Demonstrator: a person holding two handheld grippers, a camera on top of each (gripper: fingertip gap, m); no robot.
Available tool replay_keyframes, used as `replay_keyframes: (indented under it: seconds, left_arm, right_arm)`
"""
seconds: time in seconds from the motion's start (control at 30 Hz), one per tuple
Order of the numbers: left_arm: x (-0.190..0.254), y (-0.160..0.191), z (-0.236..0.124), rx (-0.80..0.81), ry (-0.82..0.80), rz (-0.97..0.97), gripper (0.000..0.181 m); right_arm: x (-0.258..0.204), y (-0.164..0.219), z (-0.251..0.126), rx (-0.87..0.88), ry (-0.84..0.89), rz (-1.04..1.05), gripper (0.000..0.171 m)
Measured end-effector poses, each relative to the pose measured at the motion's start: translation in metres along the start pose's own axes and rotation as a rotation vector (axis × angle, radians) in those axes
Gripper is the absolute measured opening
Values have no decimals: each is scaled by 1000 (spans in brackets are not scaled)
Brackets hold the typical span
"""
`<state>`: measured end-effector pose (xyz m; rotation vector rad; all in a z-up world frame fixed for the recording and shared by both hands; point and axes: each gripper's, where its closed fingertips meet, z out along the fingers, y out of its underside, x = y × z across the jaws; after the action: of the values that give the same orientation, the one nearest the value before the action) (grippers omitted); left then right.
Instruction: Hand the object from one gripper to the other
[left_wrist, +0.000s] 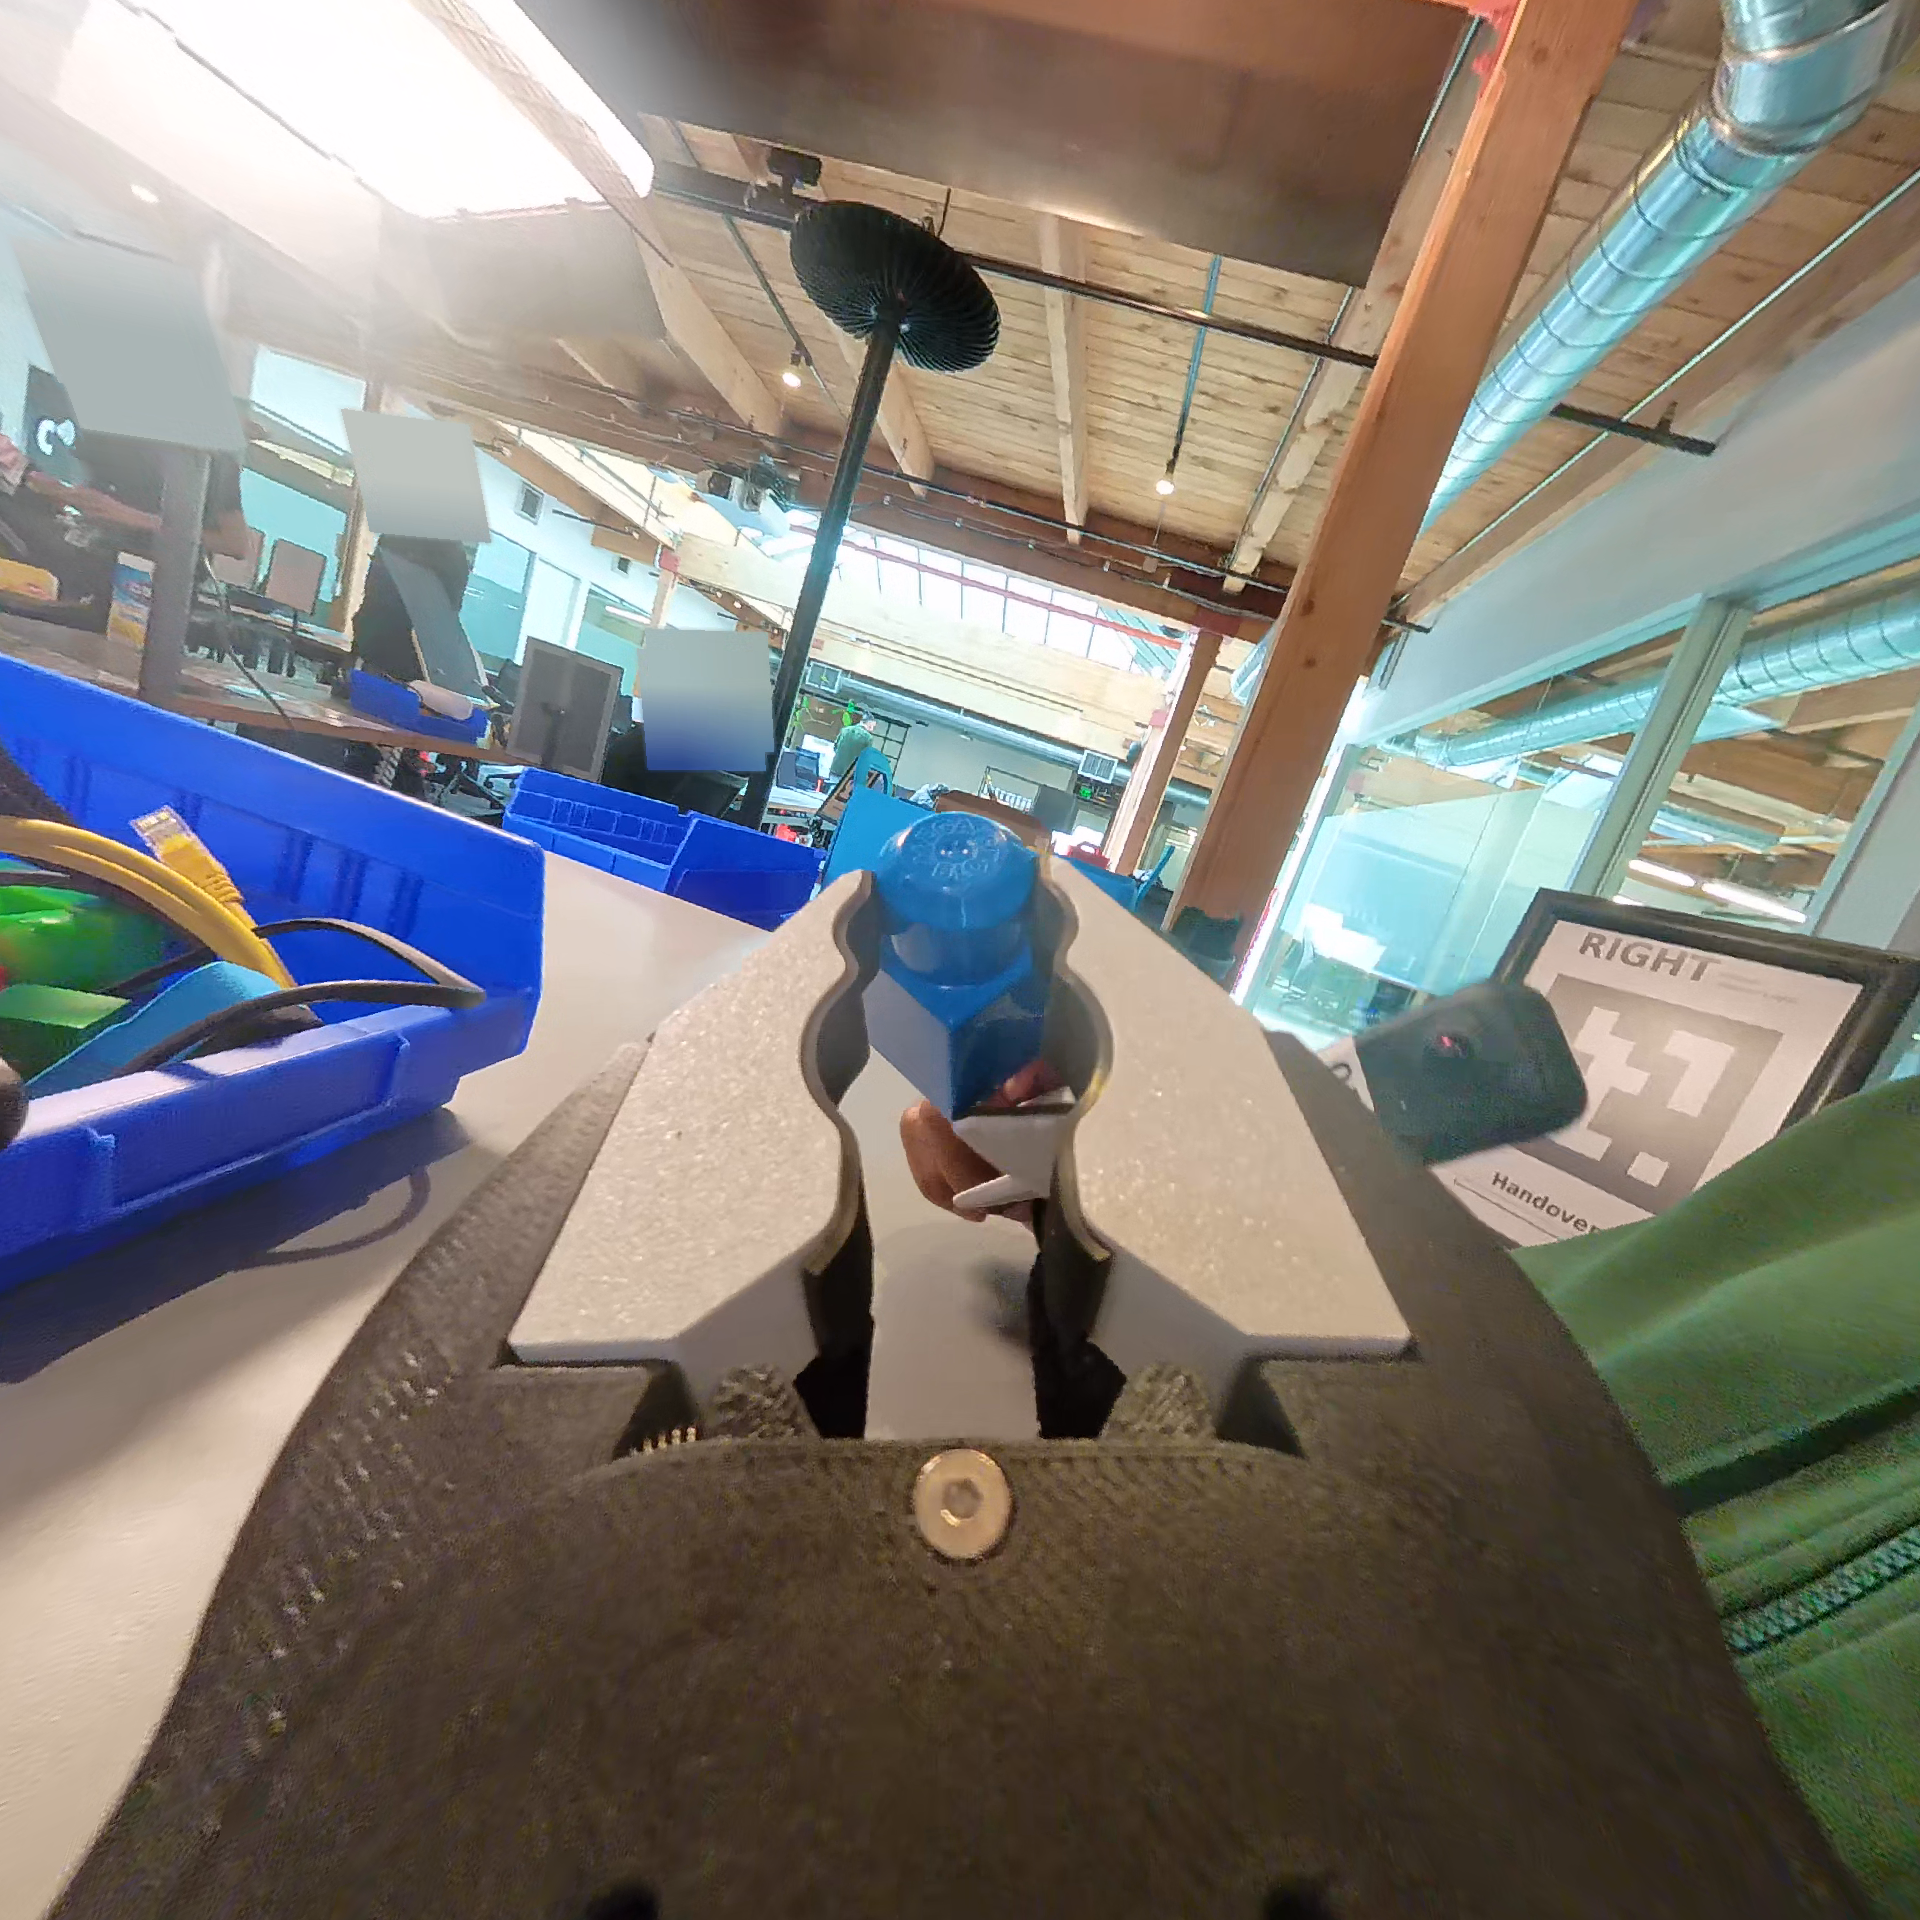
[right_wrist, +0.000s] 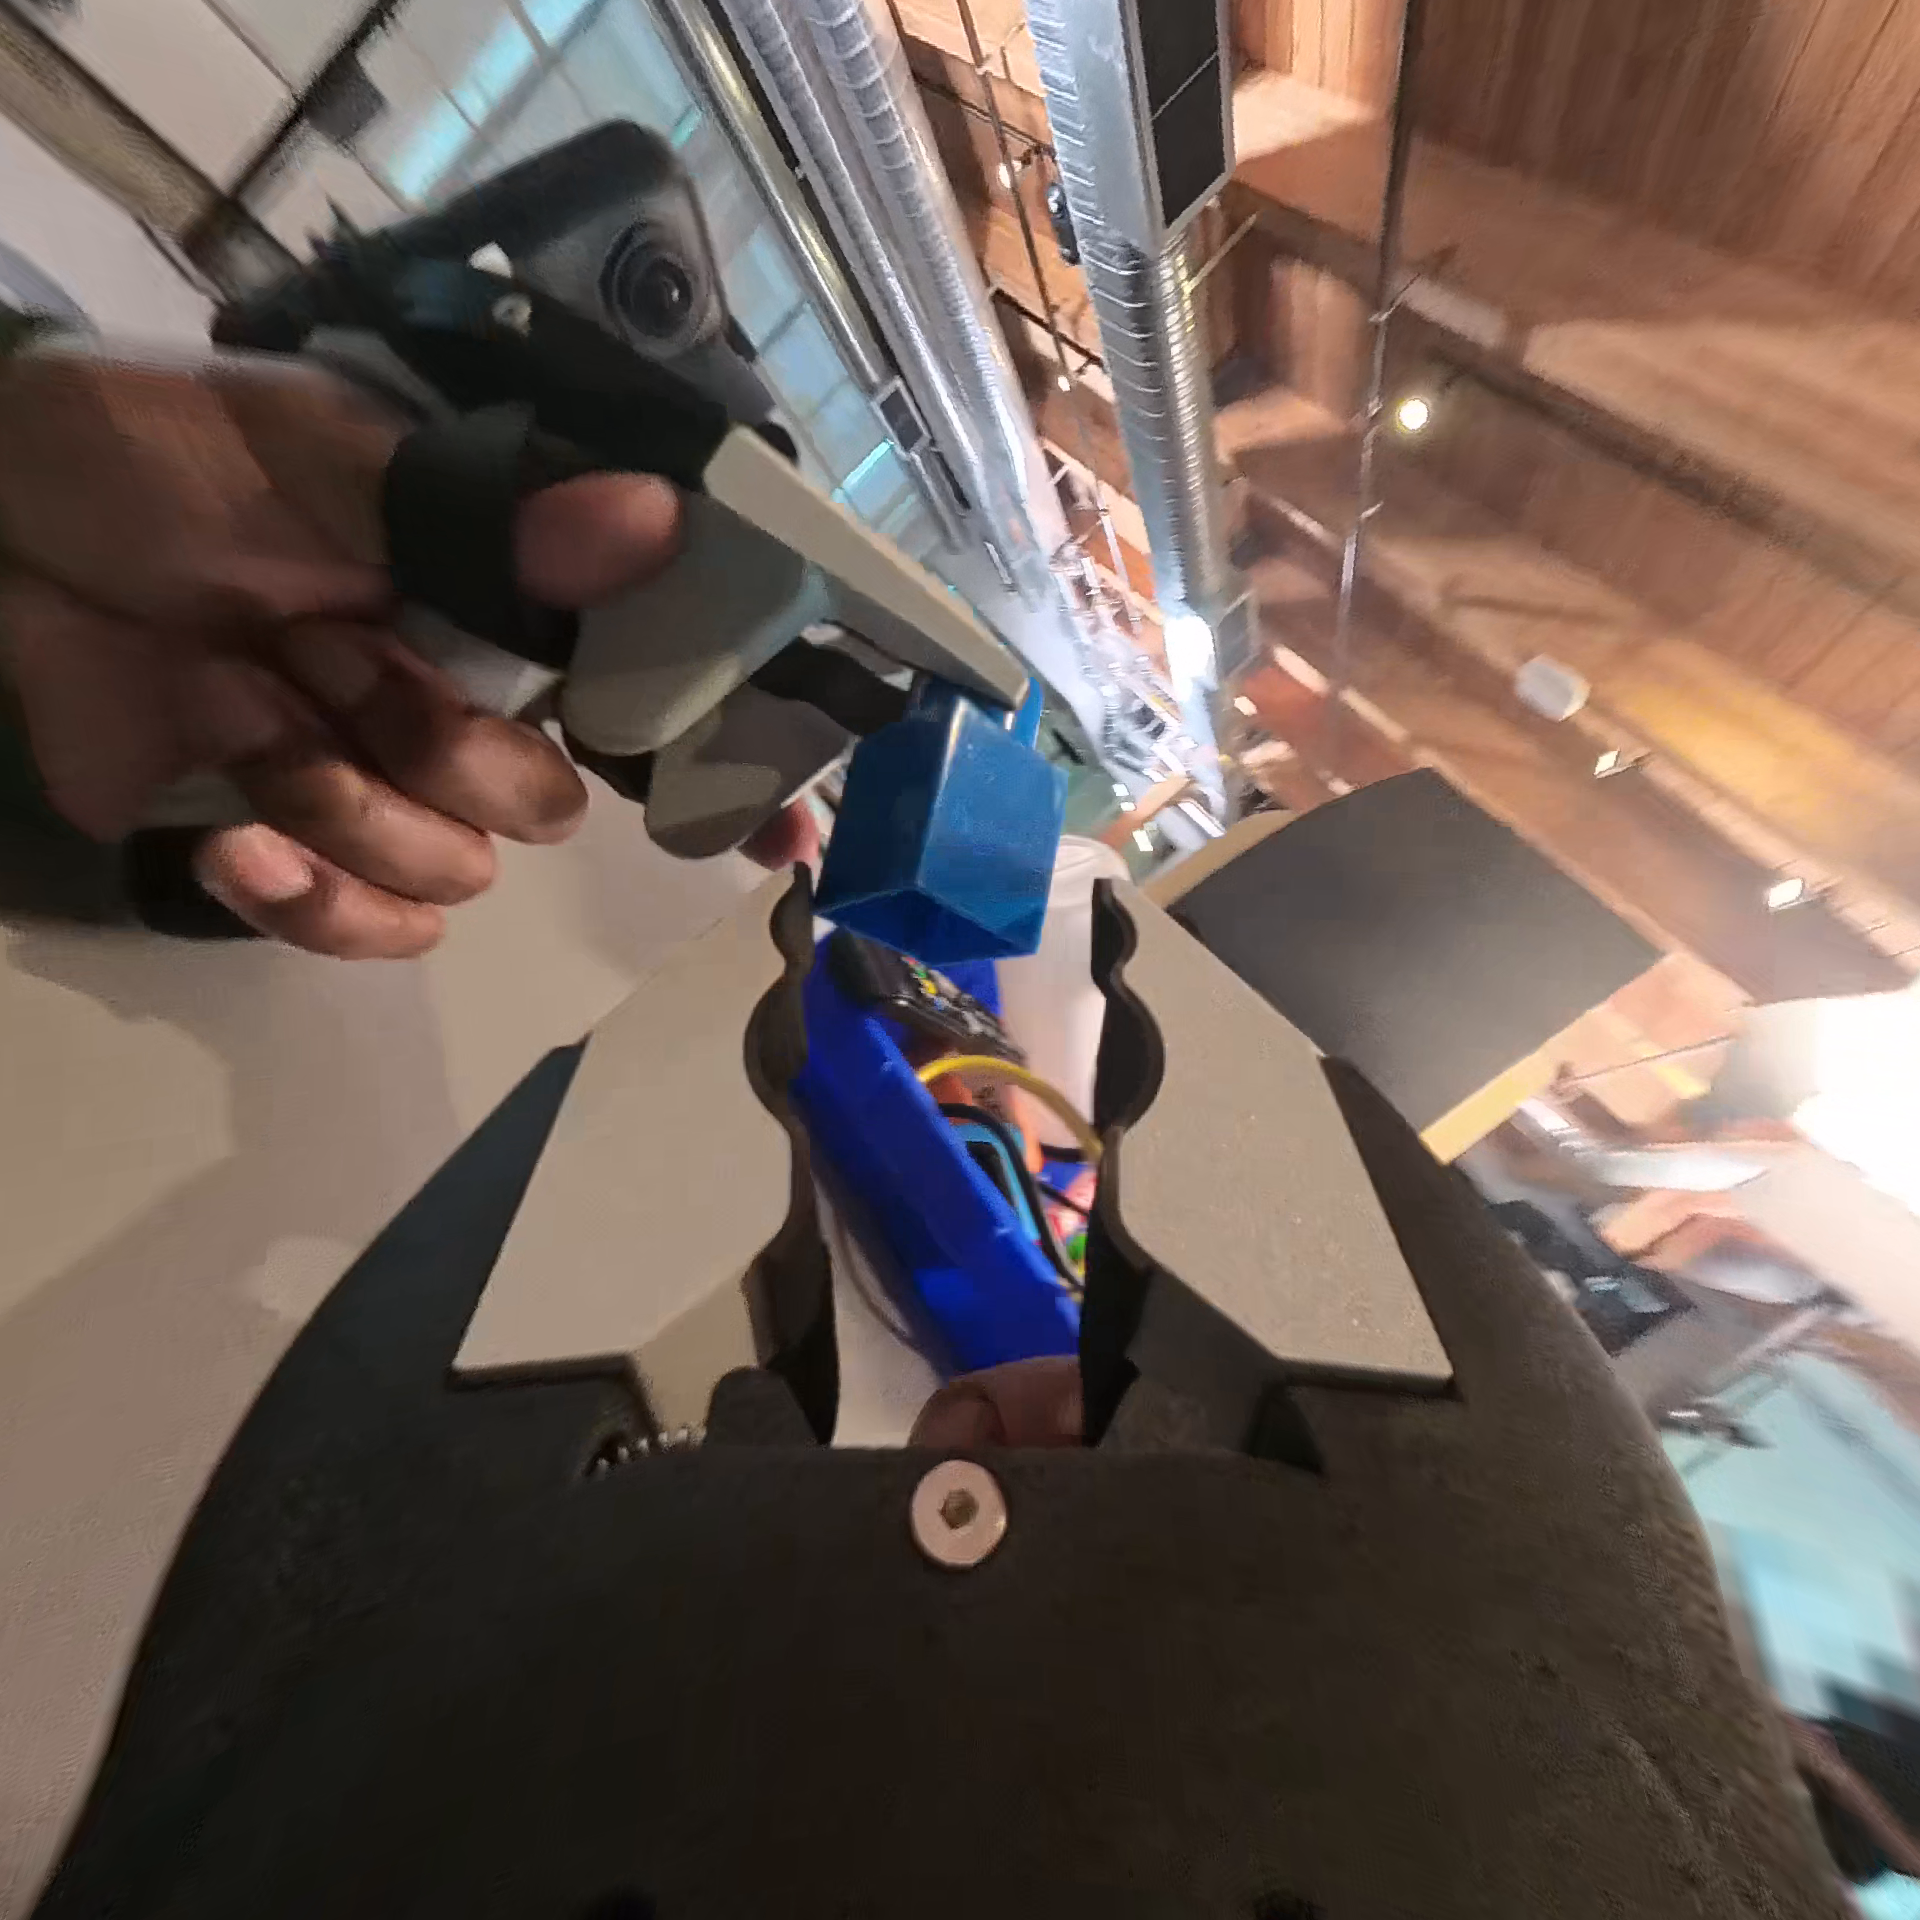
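Observation:
The object is a blue toy block (left_wrist: 961, 987) with a round stud on top. My left gripper (left_wrist: 956, 883) is shut on it, with the grey fingers (left_wrist: 717, 1122) clamped on both sides. In the right wrist view the block (right_wrist: 945, 831) hangs from the left gripper (right_wrist: 914, 727), which a hand (right_wrist: 260, 675) holds at the upper left. My right gripper (right_wrist: 951, 894) is open, and the block's lower end lies at the mouth between its tips without being gripped. The right gripper's tips (left_wrist: 1003, 1153) show through the left gripper's gap, just beyond the block.
A blue bin (left_wrist: 312, 904) with a yellow cable and other items sits on the grey table (left_wrist: 644, 966) to the left, and it also shows in the right wrist view (right_wrist: 914, 1195). A framed sign (left_wrist: 1704, 1049) stands at the right behind a green sleeve (left_wrist: 1766, 1371). The grippers are tip to tip, or close to it.

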<state>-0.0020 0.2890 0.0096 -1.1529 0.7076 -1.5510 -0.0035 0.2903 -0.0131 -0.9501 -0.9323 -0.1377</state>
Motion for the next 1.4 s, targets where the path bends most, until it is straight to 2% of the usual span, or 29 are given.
replay_keyframes:
  seconds: [0.13, 0.4, 0.47, 0.53, 0.73, 0.9, 1.03, 1.23, 1.33, 1.4]
  left_arm:
    - [1, -7, -3, 42, 25, -46, 30]
    - [1, -7, -3, 53, 76, -165, 29]
    - [1, -4, -2, 36, 81, -188, 29]
    - [-1, -1, -1, 24, 74, -202, 29]
    - [0, -2, -1, 30, 82, -205, 29]
    - [2, -5, -2, 49, 88, -193, 33]
    - [4, -4, -1, 38, 95, -176, 29]
    - [0, -7, -3, 53, 83, -184, 28]
    - [5, -2, -1, 23, 98, -172, 29]
    - [6, -2, 0, 27, 103, -166, 29]
  right_arm:
    - [-5, 1, 3, -39, 61, -225, 61]
    - [-8, -6, 4, -48, 153, -461, 66]
    - [-8, -6, 5, -54, 174, -505, 62]
    - [-6, -4, 6, -74, 195, -530, 47]
    - [-2, -7, 3, -43, 174, -406, 39]
    - [-1, -11, -1, 8, 119, -257, 38]
    - [-1, -11, -2, 21, 82, -162, 39]
    - [5, -12, -3, 15, 140, -235, 46]
    - [1, -11, -2, 4, 135, -262, 37]
    - [2, -13, -3, 17, 124, -220, 36]
